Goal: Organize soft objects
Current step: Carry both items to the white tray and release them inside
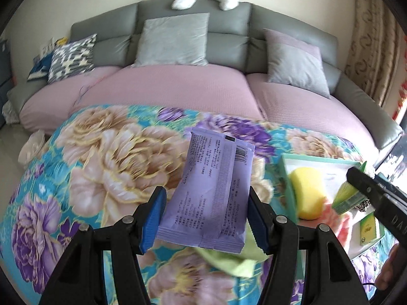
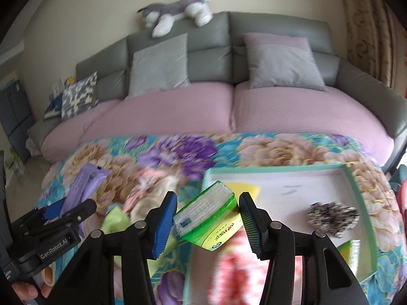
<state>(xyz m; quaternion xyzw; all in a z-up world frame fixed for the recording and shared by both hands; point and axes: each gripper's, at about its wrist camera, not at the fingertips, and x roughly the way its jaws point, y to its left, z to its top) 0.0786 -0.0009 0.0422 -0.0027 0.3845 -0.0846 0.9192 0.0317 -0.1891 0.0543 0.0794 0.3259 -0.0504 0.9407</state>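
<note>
The tray (image 2: 356,185) on the floral blanket (image 1: 84,152) already holds a yellow sponge (image 1: 306,193), a speckled pompom (image 2: 332,217) and a pink cloth (image 2: 234,261). A green cloth (image 1: 229,259) still lies outside it. The left gripper (image 1: 204,216) pinches a purple wipes pack (image 1: 211,193) above the blanket, left of the tray. The right gripper (image 2: 207,222) pinches a green tissue pack (image 2: 208,221) over the tray's near edge.
</note>
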